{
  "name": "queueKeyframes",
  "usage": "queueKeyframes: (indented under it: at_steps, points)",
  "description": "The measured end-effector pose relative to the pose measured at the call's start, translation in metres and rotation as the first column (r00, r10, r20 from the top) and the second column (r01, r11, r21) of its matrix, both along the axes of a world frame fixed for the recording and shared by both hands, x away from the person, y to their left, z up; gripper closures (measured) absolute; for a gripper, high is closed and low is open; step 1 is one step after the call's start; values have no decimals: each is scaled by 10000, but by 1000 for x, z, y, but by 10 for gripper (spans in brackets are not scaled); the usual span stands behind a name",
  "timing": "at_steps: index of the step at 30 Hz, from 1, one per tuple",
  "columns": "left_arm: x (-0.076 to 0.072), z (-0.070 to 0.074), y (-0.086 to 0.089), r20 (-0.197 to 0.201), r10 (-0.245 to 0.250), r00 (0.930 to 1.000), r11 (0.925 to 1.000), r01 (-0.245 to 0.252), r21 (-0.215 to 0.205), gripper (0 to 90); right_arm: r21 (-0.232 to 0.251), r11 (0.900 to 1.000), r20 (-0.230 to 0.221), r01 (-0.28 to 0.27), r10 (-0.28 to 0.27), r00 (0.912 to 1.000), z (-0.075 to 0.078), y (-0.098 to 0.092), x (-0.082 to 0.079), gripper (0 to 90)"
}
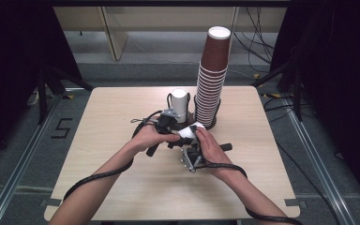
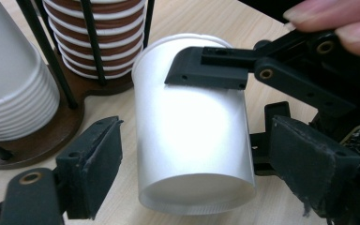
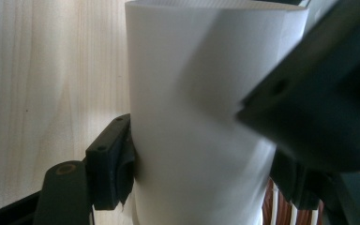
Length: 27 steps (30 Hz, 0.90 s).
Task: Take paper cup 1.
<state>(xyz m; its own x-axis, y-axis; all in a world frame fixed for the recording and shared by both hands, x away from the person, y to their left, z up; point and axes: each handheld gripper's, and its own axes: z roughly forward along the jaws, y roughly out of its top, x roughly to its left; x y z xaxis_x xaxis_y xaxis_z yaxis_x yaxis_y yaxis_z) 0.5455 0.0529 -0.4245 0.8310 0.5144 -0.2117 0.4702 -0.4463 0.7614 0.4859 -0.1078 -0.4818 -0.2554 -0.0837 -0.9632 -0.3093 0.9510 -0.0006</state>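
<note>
High view: both hands meet at frame centre on a light wooden table (image 1: pixel 122 187). Left gripper (image 1: pixel 168 123) and right gripper (image 1: pixel 191 151) flank a white cup (image 1: pixel 190 131) lying tilted between them. Just above, a short white cup stack (image 1: pixel 180 104) stands beside a tall brown cup stack (image 1: pixel 212 79).

Your right claw (image 1: pixel 191 140) is clamped tight, one pad (image 3: pixel 117 159) pressing from the side. Your left claw (image 1: pixel 174 132) sits just beside it, jaws standing apart, pads (image 2: pixel 96 164) clear on both sides. Your forearms converge, hands nearly touching.
</note>
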Motion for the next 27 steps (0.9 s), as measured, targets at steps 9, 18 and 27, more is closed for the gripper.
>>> queueKeyframes:
  at_steps: [9, 18, 27]
  points:
    - [4, -5, -1, -254, 62, 9997, 10000, -64, -65, 240, -67, 9999, 71, -80, 81, 9999, -1, 3, -2, 312]
    - [3, -6, -2, -274, -7, 9996, 9999, 10, 114, 278, -263, 9995, 196, -172, 177, 9997, -1, 6, -3, 303]
    - [1, -6, -1, -12, -116, 9999, 9997, 117, 222, 320, -258, 9995, 13, -158, 158, 9999, -3, 7, -4, 258]
